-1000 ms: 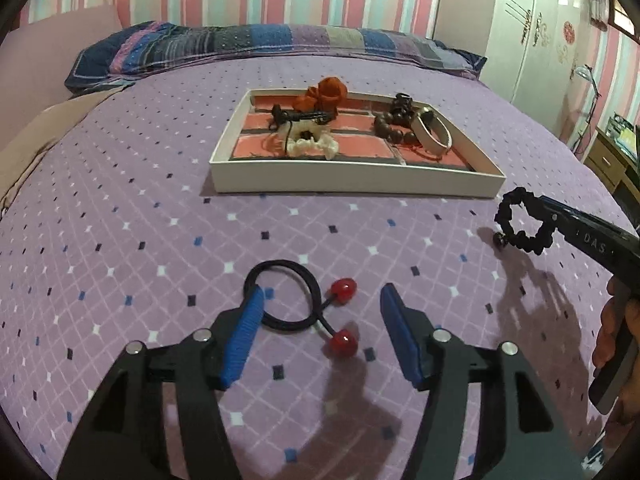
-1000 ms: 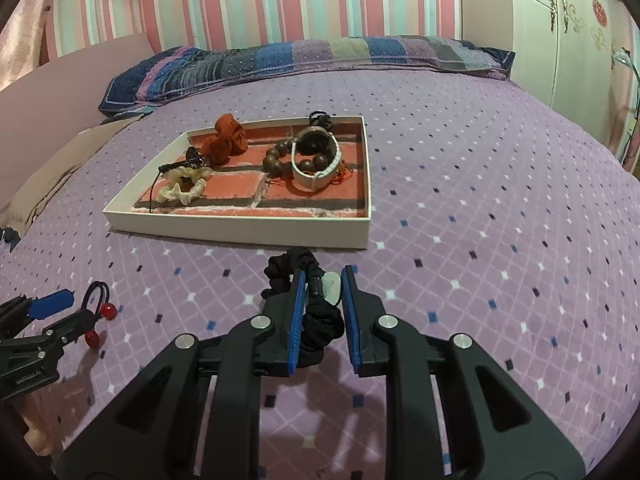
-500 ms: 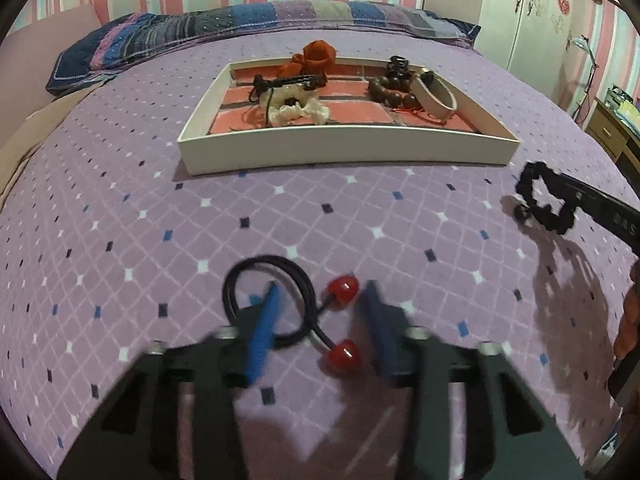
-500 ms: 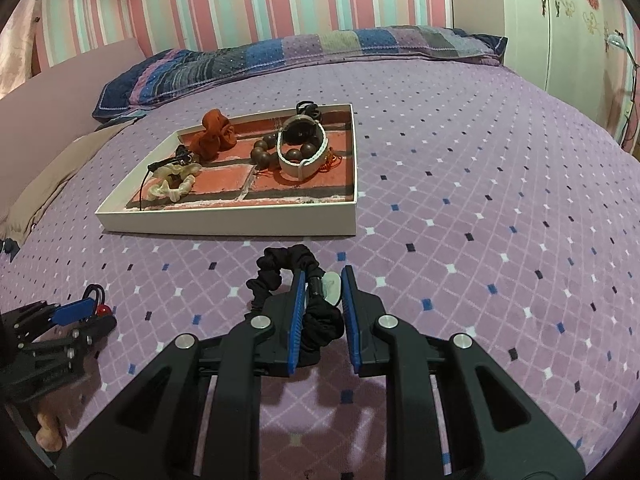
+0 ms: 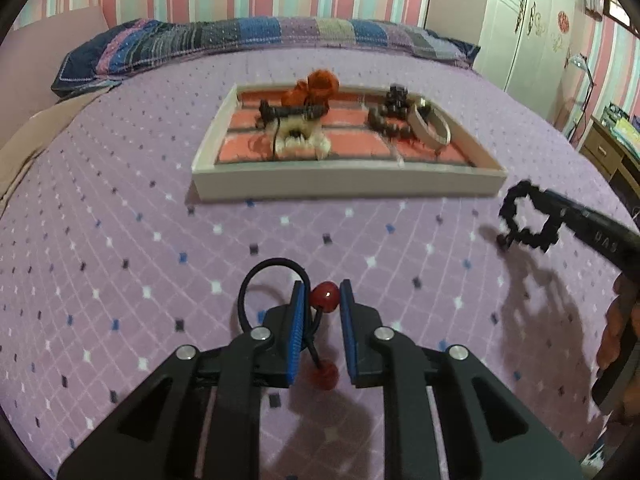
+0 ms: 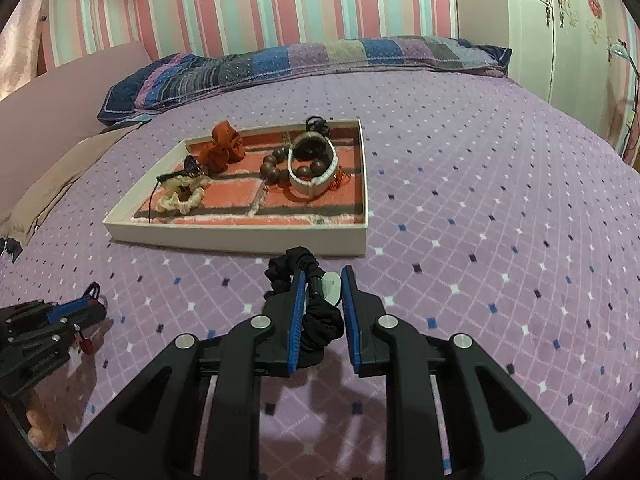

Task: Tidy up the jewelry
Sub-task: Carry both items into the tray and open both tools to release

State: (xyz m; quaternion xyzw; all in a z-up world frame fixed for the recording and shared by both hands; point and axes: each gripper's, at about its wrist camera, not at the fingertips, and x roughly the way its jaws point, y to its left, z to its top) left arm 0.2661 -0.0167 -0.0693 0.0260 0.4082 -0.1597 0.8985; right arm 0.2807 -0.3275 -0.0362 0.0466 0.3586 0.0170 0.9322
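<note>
Between the blue pads of the left gripper (image 5: pixel 320 294), in the left wrist view, sits one red bead of a black hair tie (image 5: pixel 272 280); the jaws are narrowed around it, though whether the pads actually touch it is hard to judge. The tie's loop curls out to the left of the gripper on the bed (image 5: pixel 120 240), and its second bead lies blurred lower down between the pads. Ahead, the tray (image 5: pixel 344 186) is smeared by motion, so its contents read only as orange, cream and dark shapes. Off to the right, a black scrunchie (image 5: pixel 528 222) hangs from the other gripper, whose tip it hides.

Seen from the right wrist, the right gripper (image 6: pixel 322 288) is clamped on that scrunchie (image 6: pixel 320 320), and a white piece shows between the pads. Just ahead lies the tray (image 6: pixel 240 236), sharp here, with a beaded bracelet (image 6: pixel 276 166) inside. At far left the left gripper (image 6: pixel 88 306) is partly cut off.
</note>
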